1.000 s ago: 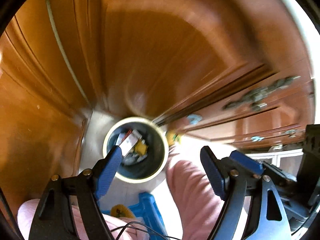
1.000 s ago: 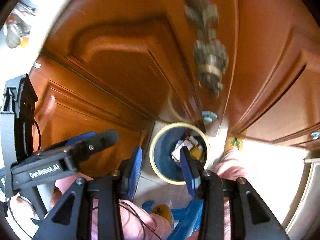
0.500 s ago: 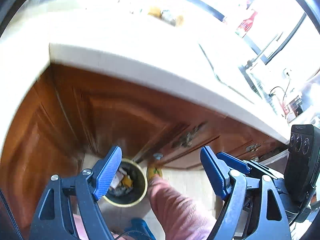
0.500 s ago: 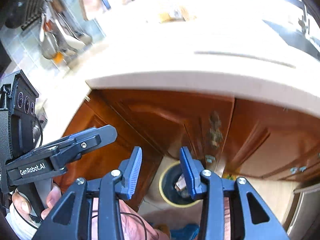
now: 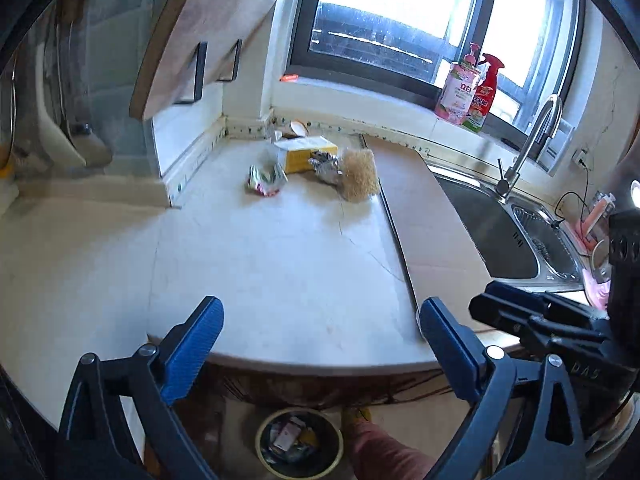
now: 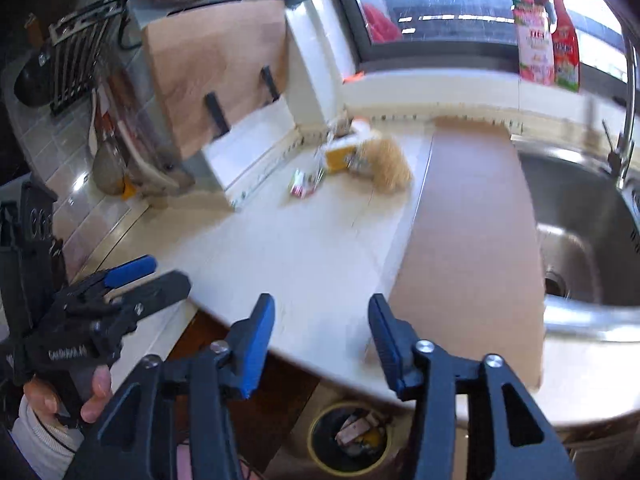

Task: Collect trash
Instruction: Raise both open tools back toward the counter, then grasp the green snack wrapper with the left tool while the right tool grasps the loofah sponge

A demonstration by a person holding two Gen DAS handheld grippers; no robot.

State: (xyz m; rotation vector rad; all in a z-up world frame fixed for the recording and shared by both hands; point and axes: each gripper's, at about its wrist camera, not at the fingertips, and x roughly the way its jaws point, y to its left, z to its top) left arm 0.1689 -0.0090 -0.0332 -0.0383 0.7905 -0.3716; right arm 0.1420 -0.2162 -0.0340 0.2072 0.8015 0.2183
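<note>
Trash lies at the back of the white countertop [image 5: 280, 272]: a yellow box [image 5: 306, 154], a crumpled silver wrapper [image 5: 326, 168], a tan fibrous bundle [image 5: 360, 174] and a small colourful wrapper [image 5: 266, 178]. The same pile shows in the right wrist view, with the box [image 6: 340, 156] and the bundle [image 6: 390, 170]. A round bin [image 5: 300, 442] holding scraps stands on the floor under the counter edge, seen also as the bin [image 6: 350, 438]. My left gripper [image 5: 320, 340] hangs over the counter's front edge, jaws opening wide, nothing between them. My right gripper [image 6: 322, 334] is opening too, also with nothing in it.
A steel sink [image 5: 504, 236] with a tap [image 5: 532, 140] lies to the right. A brown board [image 6: 468, 240] covers the counter beside it. A wooden cutting board [image 6: 216, 68] leans at the back left. Bottles [image 5: 472, 88] stand on the window sill. A hand [image 6: 72, 392] holds the left gripper.
Both views have swung up from the bin and cabinet doors to the countertop as both grippers rose. Both pairs of jaws stand wider than before.
</note>
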